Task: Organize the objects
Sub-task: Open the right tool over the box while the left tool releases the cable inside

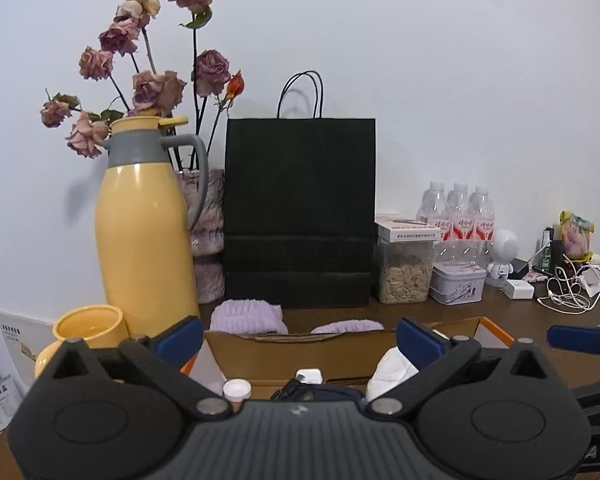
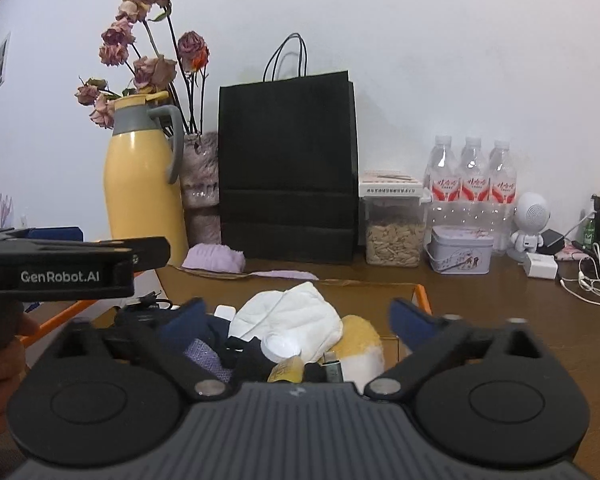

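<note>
both claws hang over the open cardboard box, and neither grips anything: the left claw is spread wide, and the right claw is spread wide too. the things to sort sit in a heap in the box, straight ahead of the right claw: a white cloth on top, dark fabric under it, a small yellow bottle at 6 o'clock of the cloth and something fuzzy and yellow at its 3 o'clock.

the likely trouble is the tangle. a pinch on the cloth could drag the bottle or the dark fabric up with it and spill them over the rim. the left tool sits at 9 o'clock in the right wrist view, near enough that the two could knock if both dive at once. at 12 o'clock the black paper bag and the yellow thermos stand close behind the box on the surface; a wide swing could topple them.
</note>
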The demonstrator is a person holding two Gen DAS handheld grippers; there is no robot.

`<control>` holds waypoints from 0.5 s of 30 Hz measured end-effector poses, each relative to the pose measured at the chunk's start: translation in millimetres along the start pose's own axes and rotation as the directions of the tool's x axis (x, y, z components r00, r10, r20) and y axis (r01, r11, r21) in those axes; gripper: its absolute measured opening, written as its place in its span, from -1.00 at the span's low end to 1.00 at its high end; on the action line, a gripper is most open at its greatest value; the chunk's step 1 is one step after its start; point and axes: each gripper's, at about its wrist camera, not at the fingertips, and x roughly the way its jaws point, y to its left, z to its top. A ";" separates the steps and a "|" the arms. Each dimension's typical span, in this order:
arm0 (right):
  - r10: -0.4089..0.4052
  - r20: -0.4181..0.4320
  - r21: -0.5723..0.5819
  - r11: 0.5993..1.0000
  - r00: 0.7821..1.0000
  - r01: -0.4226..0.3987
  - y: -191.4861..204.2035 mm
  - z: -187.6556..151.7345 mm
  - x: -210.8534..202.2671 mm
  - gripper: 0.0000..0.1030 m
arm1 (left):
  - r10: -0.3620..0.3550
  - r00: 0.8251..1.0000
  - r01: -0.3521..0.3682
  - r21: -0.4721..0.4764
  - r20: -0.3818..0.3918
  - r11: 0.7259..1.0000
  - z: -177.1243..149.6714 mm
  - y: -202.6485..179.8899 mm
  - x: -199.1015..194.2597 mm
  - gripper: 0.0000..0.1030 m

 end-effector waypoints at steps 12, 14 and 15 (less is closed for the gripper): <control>-0.026 0.000 -0.013 1.000 1.000 0.026 1.3 -4.1 -10.7 1.00 | -0.027 1.000 0.026 -0.053 -0.008 0.998 -8.1 9.8 -9.0 1.00; -0.028 0.007 -0.018 0.999 1.000 0.028 1.9 -4.0 -14.2 1.00 | -0.030 1.000 0.029 -0.060 -0.002 0.998 -9.3 11.4 -13.5 1.00; -0.029 0.012 -0.021 0.999 1.000 0.029 1.9 -4.2 -16.3 1.00 | -0.029 1.000 0.029 -0.064 0.002 0.998 -9.8 12.1 -16.0 1.00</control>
